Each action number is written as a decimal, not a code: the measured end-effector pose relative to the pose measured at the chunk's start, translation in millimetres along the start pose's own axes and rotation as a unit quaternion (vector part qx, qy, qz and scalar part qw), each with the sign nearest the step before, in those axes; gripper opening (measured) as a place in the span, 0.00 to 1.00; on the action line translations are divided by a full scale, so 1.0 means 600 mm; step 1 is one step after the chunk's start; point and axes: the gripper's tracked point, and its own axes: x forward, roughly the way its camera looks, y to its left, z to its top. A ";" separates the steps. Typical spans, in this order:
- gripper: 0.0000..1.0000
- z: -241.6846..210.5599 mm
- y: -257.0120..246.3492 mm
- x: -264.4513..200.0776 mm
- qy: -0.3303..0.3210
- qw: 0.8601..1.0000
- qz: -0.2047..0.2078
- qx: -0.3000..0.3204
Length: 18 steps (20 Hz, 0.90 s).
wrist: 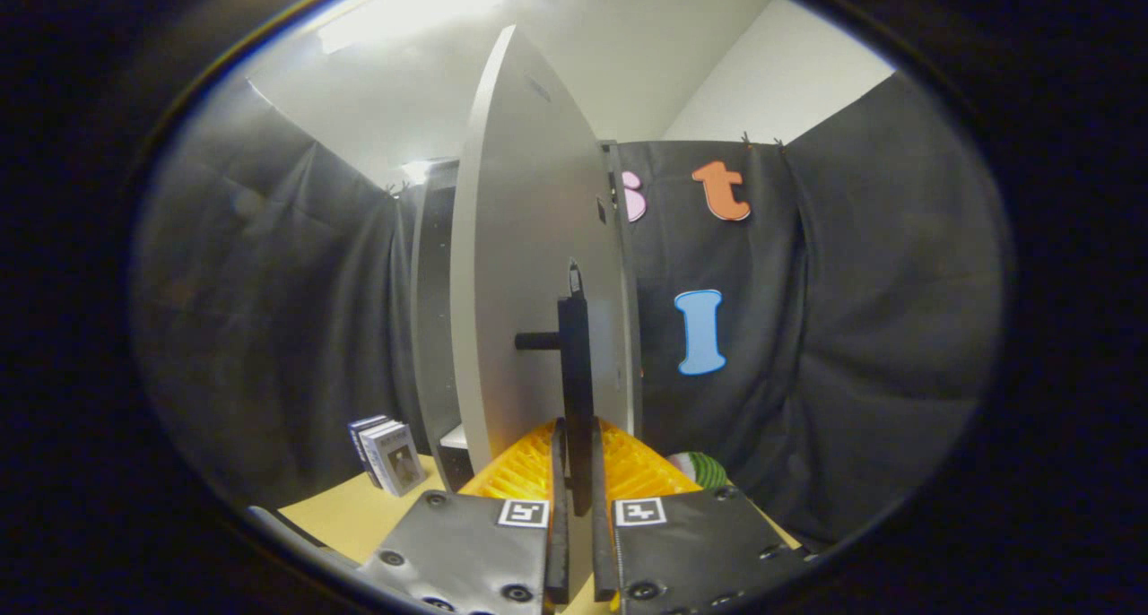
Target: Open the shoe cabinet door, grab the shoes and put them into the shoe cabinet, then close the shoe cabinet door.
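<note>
The white cabinet door (529, 265) stands swung out toward me, seen nearly edge-on. Its dark bar handle (576, 364) runs upright down into the gap between my fingers. My gripper (578, 472) is shut on that handle, one finger pressing each side. Left of the door, the dark cabinet opening (435, 328) shows with a pale shelf (456, 437) low down. No shoes are visible to me.
A ridged yellow object (525, 472) lies just beyond the fingers under the door. A green striped item (702, 468) sits to its right. Small boxed cards (388, 454) stand on the tan tabletop (359, 516) to the left. Black cloth walls close in all round.
</note>
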 end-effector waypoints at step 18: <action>0.07 0.067 -0.089 -0.098 -0.077 0.990 -0.106 -0.051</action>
